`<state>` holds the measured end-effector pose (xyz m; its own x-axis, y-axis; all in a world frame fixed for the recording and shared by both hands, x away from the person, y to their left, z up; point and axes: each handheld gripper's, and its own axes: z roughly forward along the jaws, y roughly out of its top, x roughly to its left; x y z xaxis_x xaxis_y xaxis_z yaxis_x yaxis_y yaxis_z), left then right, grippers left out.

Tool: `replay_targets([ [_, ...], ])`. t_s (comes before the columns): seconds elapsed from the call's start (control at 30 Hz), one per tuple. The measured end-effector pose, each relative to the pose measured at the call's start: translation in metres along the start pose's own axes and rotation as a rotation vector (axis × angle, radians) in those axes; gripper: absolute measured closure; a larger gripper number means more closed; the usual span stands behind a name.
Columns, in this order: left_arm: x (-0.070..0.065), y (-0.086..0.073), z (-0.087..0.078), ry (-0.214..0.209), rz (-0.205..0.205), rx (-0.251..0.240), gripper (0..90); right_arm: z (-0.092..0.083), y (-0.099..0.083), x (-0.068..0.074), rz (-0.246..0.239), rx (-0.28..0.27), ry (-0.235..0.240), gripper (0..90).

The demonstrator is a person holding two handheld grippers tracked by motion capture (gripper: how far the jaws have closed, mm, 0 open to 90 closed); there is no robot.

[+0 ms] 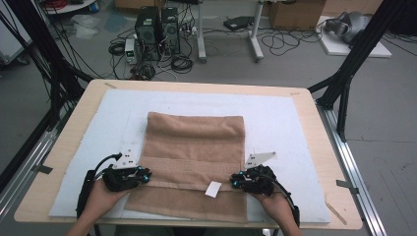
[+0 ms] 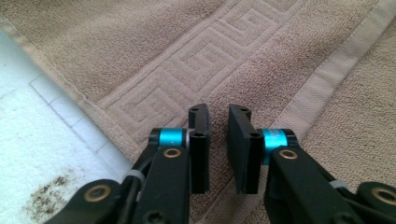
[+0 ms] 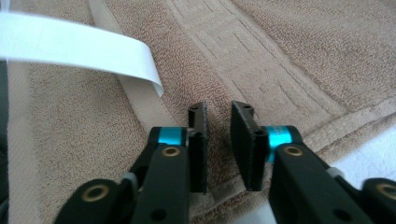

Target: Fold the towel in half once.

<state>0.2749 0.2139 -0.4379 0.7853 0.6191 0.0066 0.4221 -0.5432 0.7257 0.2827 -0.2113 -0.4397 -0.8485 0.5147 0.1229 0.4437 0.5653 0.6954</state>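
A tan towel (image 1: 196,137) lies folded on the white foam mat (image 1: 280,118), its near part doubled over, with a white label (image 1: 213,189) sticking out near the front. My left gripper (image 1: 146,173) sits low at the towel's left edge. In the left gripper view its jaws (image 2: 218,114) stand a narrow gap apart, with the towel's patterned border (image 2: 187,65) in that gap. My right gripper (image 1: 235,181) is at the right edge. Its jaws (image 3: 218,109) are equally close together on the hem, just right of the label (image 3: 70,46).
The mat covers most of the wooden table (image 1: 317,132). A dark stain (image 2: 51,191) marks the foam beside the left gripper. Black frame struts (image 1: 344,83) rise at the table's far corners. Computers and cables (image 1: 157,34) lie on the floor beyond.
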Motion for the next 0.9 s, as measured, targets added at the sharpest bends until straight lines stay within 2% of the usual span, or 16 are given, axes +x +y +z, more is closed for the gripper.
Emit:
replay_targets([
  [0.3,-0.003,0.002,0.001,0.017,0.032,0.006,85.6,0.0,0.003,0.001,-0.021,0.009,-0.007,84.7],
  [0.57,-0.002,0.001,-0.003,0.016,0.008,-0.018,86.8,-0.006,0.007,0.004,-0.037,0.004,-0.015,85.5],
  [0.9,-0.006,0.009,-0.02,0.026,0.027,-0.054,87.0,-0.021,0.018,0.014,-0.081,-0.02,-0.029,85.6],
])
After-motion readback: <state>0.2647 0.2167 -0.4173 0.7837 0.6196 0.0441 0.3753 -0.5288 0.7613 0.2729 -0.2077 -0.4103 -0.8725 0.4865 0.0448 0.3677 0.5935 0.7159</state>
